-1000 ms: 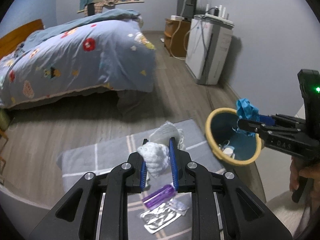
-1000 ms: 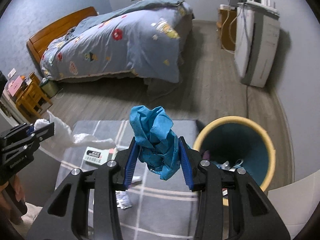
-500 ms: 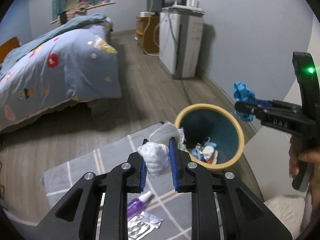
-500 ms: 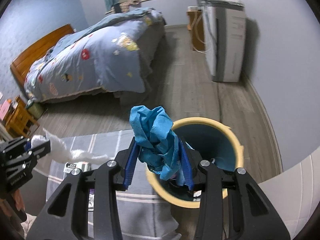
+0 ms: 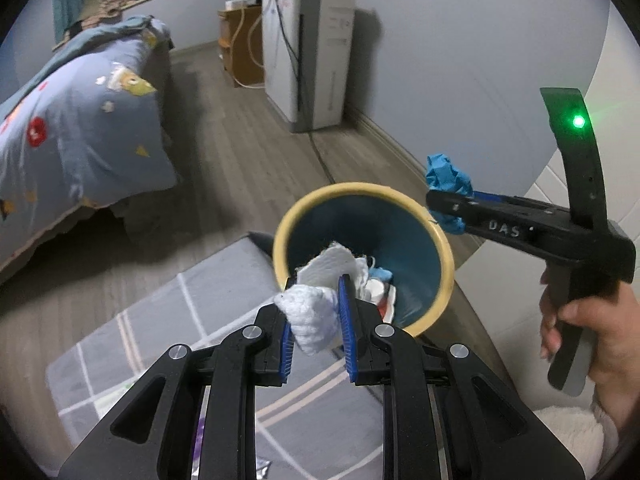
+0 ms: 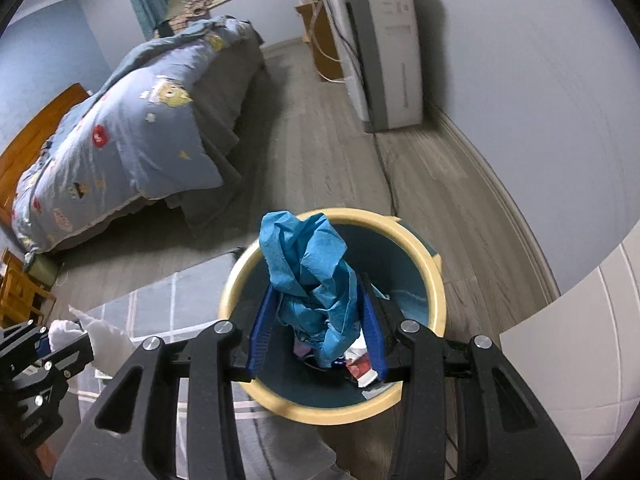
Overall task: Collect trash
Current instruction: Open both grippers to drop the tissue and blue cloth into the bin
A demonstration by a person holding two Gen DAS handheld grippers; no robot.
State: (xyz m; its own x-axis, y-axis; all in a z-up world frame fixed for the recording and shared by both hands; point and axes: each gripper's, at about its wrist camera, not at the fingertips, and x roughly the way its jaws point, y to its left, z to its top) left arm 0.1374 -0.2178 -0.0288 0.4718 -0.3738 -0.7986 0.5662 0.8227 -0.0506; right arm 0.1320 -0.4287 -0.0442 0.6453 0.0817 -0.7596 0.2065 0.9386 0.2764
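My left gripper (image 5: 318,312) is shut on a crumpled white tissue (image 5: 316,316), held at the near-left rim of the blue bin with a cream rim (image 5: 444,248). Its tissue also shows at the lower left of the right wrist view as white tissue (image 6: 108,340). My right gripper (image 6: 316,320) is shut on a crumpled blue paper wad (image 6: 312,276), hanging right over the open bin (image 6: 438,292). From the left wrist view the right gripper (image 5: 448,200) and its blue wad (image 5: 446,176) sit at the bin's far-right rim. Several scraps of trash (image 5: 380,284) lie inside the bin.
A grey checked rug (image 5: 160,320) lies beside the bin, with a foil scrap (image 5: 262,468) on it. A bed with a blue quilt (image 6: 132,128) fills the left. A white appliance (image 6: 384,48) stands against the wall, its cable (image 6: 386,176) running toward the bin. A hand (image 5: 588,320) holds the right gripper.
Both grippers have swung right and down from above the rug to the bin. The blue wad now hangs over the bin mouth, and the white tissue has reached its rim.
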